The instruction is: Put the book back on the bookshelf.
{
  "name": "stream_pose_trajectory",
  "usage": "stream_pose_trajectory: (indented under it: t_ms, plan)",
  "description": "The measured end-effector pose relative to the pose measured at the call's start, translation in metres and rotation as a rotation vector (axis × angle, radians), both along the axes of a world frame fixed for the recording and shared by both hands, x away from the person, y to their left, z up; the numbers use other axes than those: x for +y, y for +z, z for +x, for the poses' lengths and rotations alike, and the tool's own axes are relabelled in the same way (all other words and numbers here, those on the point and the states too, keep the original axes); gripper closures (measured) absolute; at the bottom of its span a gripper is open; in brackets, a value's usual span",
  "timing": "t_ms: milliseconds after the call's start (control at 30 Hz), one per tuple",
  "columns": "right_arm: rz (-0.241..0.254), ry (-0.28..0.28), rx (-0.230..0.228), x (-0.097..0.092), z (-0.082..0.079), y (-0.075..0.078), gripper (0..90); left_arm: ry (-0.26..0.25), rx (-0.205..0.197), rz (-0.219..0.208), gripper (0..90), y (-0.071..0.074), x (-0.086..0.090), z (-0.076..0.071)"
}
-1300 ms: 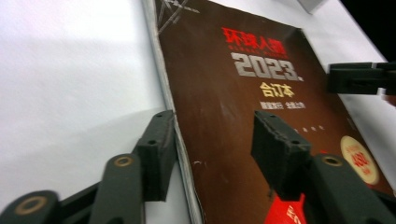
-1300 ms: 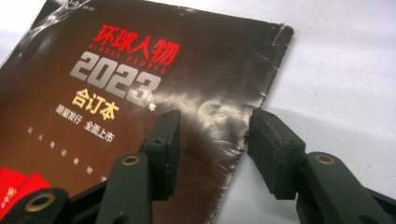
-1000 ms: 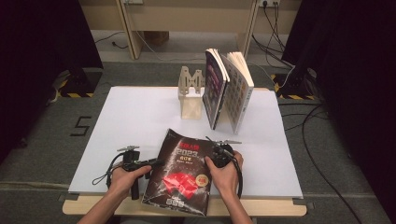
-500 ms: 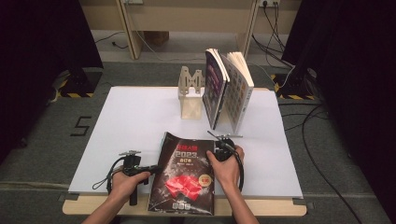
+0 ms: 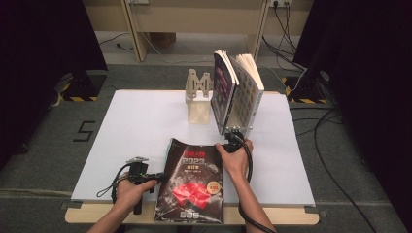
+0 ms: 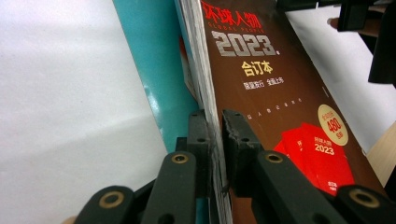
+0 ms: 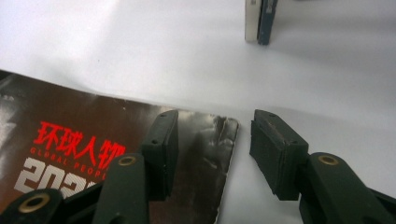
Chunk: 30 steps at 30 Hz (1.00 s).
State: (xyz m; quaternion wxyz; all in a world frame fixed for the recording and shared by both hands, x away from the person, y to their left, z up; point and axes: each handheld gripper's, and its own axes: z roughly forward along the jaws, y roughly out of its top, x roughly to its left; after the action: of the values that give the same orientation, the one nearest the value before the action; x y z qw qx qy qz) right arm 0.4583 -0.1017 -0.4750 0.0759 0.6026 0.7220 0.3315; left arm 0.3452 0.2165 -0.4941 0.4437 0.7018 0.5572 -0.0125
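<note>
In the high view, a dark-covered magazine (image 5: 192,187) with red print lies flat on the white table (image 5: 141,126) near its front edge, its lower end reaching over the wooden lip. The left claw (image 5: 163,178), held in the person's left hand (image 5: 127,191), sits at the magazine's left edge, about midway along it. The right claw (image 5: 232,137), in the right hand (image 5: 235,158), is at the magazine's far right corner, close to the foot of the upright books (image 5: 238,92) that lean in a stand toward the back of the table. A pale wooden bookend (image 5: 199,99) stands just left of those books. In the left gripper view, the left claw (image 6: 217,140) is clamped on the edge of the magazine (image 6: 275,93); its jaws have just been closing and both pads now press the cover and pages between them, with the brown cover with its "2023" title running away to the upper right and a teal surface (image 6: 149,60) beneath to the left. In the right gripper view, the right claw (image 7: 215,149) stands apart, its jaws having just been opening; the corner of the magazine (image 7: 93,140) lies below the left jaw and part of the gap, and the pads grip nothing. The bottom of an upright book (image 7: 260,21) shows at the top, on the table (image 7: 140,46).
</note>
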Motion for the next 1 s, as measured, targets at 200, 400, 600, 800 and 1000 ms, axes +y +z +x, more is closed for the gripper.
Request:
stream_pose_trajectory:
  t_ms: [200, 400, 600, 800, 1000]
  plan:
    - [0.011, 0.002, 0.010, 0.002, 0.008, 0.000, 50.8, -0.003, 0.000, 0.009, 80.5, -0.001, 0.000, 0.000]
    - [0.031, 0.019, 0.010, 0.002, 0.009, -0.001, 50.9, -0.007, 0.000, 0.020, 80.1, -0.002, -0.001, 0.001]
    - [0.071, 0.002, 0.011, 0.002, 0.008, -0.003, 52.3, -0.005, -0.004, 0.029, 79.9, -0.003, -0.001, 0.000]
    - [0.124, 0.009, 0.055, -0.004, 0.003, -0.002, 53.5, -0.002, -0.006, 0.032, 80.2, -0.004, -0.001, -0.001]
    - [0.171, 0.016, 0.113, -0.008, -0.003, -0.001, 58.3, -0.005, -0.014, 0.036, 80.0, -0.004, -0.002, -0.001]
